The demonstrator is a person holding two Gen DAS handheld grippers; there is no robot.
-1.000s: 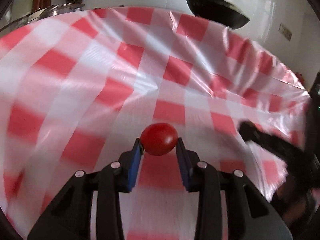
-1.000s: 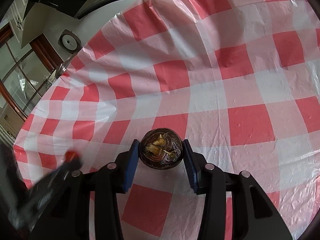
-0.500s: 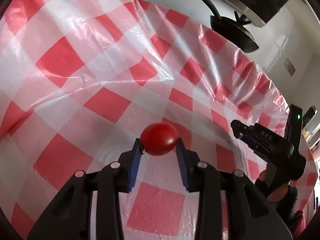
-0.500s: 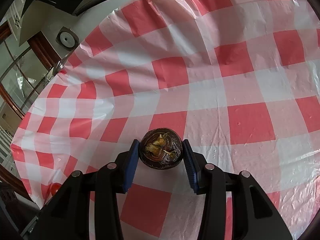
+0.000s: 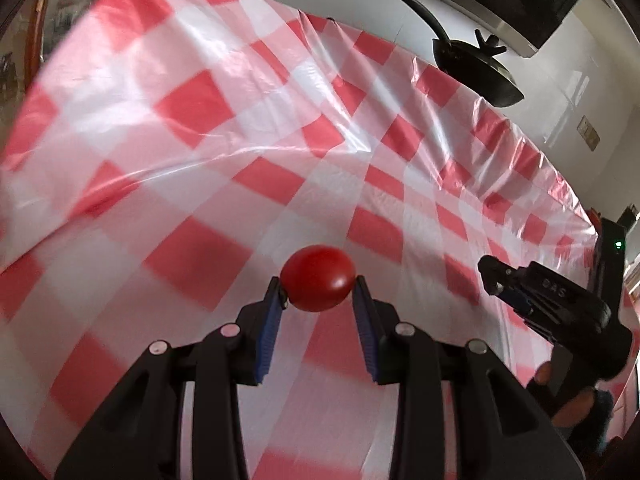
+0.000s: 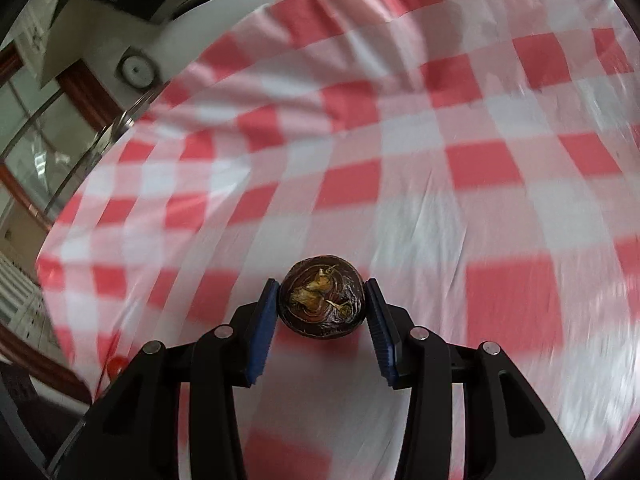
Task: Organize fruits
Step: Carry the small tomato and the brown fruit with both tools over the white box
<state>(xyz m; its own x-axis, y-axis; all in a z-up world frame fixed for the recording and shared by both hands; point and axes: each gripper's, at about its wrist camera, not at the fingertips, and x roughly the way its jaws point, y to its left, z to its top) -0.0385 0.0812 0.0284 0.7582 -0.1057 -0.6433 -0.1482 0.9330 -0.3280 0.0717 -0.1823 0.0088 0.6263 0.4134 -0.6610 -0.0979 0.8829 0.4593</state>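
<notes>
The left gripper (image 5: 318,294) is clamping a red tomato (image 5: 318,278), long axis crosswise between the pads, angled down over the checked tablecloth (image 5: 200,100). The right gripper (image 6: 322,300) is pinching a dark round fruit (image 6: 322,300), dried calyx facing up, likewise tilted down.

Left gripper (image 5: 318,292): jaws nearly closed, blue pads (image 5: 269,332) pressing both sides of a red tomato (image 5: 318,278), held at the fingertips, pitched downward. Right gripper (image 6: 322,300): same pose, pads (image 6: 262,330) clamped on a dark round fruit (image 6: 322,300) with a dried yellowish calyx facing the camera. In the left wrist view the right gripper (image 5: 498,280) sits at the right edge, black body angled left; the person's hand (image 5: 572,400) wraps its grip, probably, since the edge is dark and blurred.
</notes>
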